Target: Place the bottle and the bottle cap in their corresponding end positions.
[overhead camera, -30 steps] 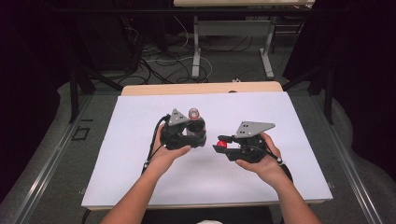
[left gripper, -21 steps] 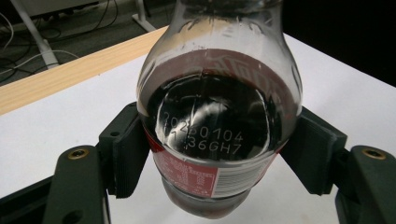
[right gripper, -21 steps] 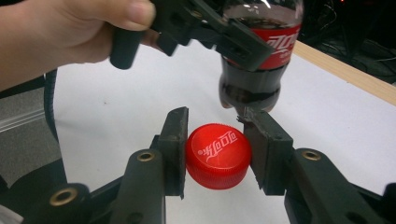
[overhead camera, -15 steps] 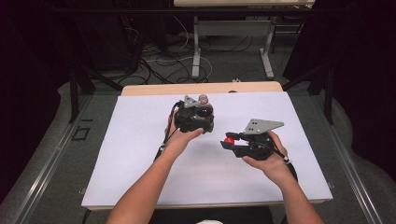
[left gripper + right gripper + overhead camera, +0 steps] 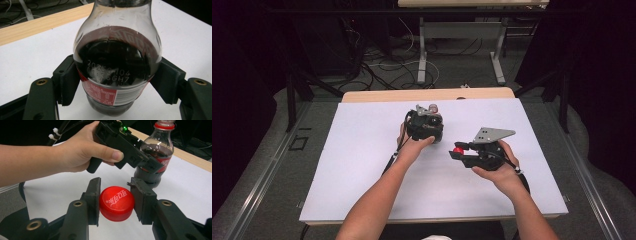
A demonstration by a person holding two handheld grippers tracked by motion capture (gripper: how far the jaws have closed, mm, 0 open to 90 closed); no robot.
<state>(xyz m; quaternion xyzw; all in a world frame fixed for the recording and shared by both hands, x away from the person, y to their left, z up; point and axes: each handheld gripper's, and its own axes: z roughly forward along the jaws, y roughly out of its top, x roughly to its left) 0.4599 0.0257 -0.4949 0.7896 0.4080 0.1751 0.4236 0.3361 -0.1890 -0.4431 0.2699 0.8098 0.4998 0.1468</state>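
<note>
- Bottle (image 5: 432, 111): stands upright on the counter (image 5: 362, 165), toward its far side, near the middle.
- Left hand-held gripper (image 5: 426, 125): on the near side of the bottle, one jaw on each side of the bottle's body.
- Right hand-held gripper (image 5: 458, 151): to the right of the left one and nearer the person, above the counter.
- Cap (image 5: 116, 203): between the right hand-held gripper's jaws, off the bottle, apart from it.
- Wooden edge (image 5: 427, 94): behind the counter's far side.

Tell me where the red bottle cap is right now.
The red cap sits clamped in the right gripper, held off the bottle, which the left gripper grips farther back on the white table.
</note>
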